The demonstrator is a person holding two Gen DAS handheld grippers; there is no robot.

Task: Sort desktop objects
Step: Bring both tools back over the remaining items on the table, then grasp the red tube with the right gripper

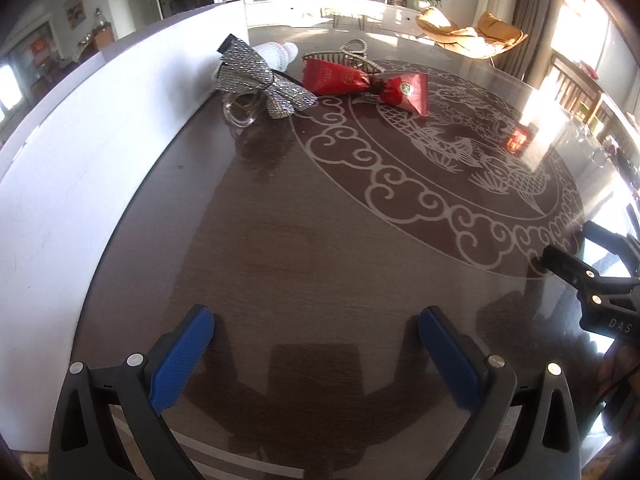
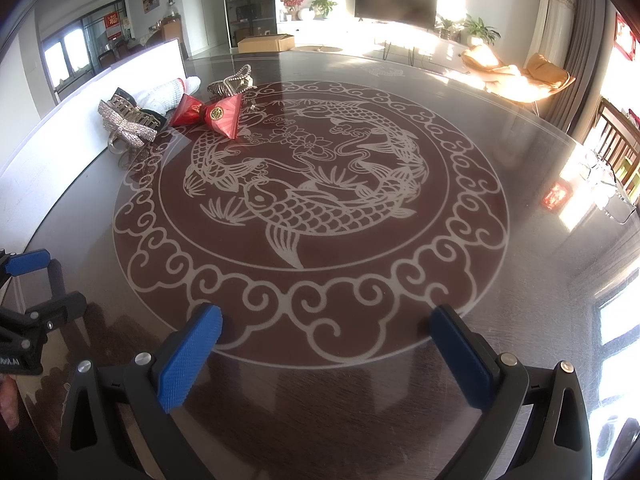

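Note:
A small pile lies at the far left of the round dark table (image 1: 320, 240): a silver rhinestone bow hair clip (image 1: 264, 80) (image 2: 128, 126), a red wrapped candy (image 1: 364, 84) (image 2: 212, 116), a metal claw clip (image 1: 354, 54) (image 2: 232, 82), a white knitted item (image 1: 280, 54) (image 2: 168, 90) and a clear ring-like piece (image 1: 240, 114). My left gripper (image 1: 316, 352) is open and empty, well short of the pile. My right gripper (image 2: 326, 354) is open and empty over the table's near edge. Each gripper shows in the other's view, the right (image 1: 592, 276) and the left (image 2: 28, 280).
A white board (image 1: 100, 152) (image 2: 80, 120) stands along the table's left side beside the pile. The table bears a fish and cloud pattern (image 2: 304, 188). Chairs (image 2: 616, 140), a TV (image 2: 394, 2) and plants stand beyond the table.

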